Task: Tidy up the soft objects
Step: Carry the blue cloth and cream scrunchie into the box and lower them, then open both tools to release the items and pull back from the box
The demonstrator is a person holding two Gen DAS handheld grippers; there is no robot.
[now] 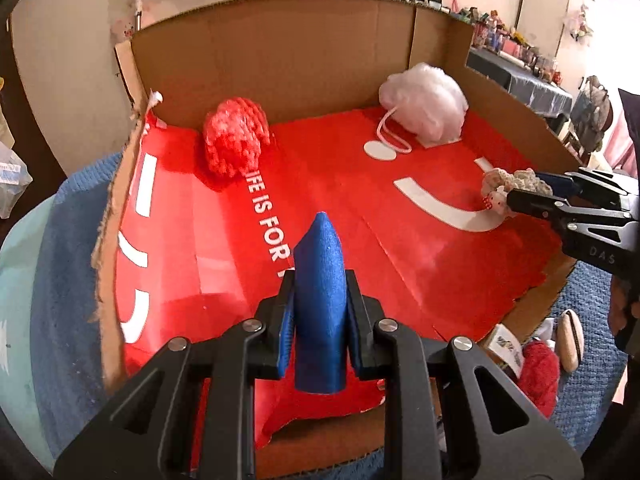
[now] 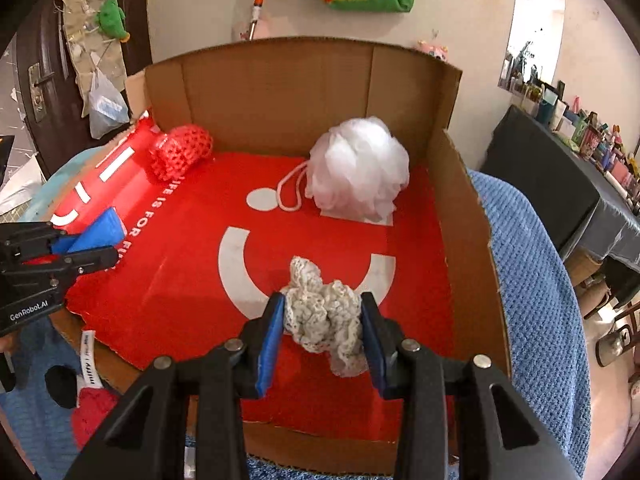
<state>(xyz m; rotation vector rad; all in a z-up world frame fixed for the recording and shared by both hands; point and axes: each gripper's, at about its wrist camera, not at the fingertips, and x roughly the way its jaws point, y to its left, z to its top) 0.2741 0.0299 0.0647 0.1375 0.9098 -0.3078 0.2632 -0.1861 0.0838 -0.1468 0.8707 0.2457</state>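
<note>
blue sponge (image 1: 320, 300): a narrow, tapered wedge of fine-textured blue foam, standing upright on its flat end with the point away from the camera, clamped between the left gripper (image 1: 320, 312) above the red floor of the cardboard box (image 1: 280, 60). cream lace cloth (image 2: 324, 312): a crumpled, ruffled bundle, pinched between the right gripper (image 2: 324, 320) over the white arc printed on the floor, a loose end hanging below. red knitted item (image 1: 236, 136): a rounded, open-mesh lump lying in the far left corner against the back wall. white bath pouf (image 2: 360, 168): a fluffy ball resting near the far right corner, its white cord loop trailing to the left on the floor.
</note>
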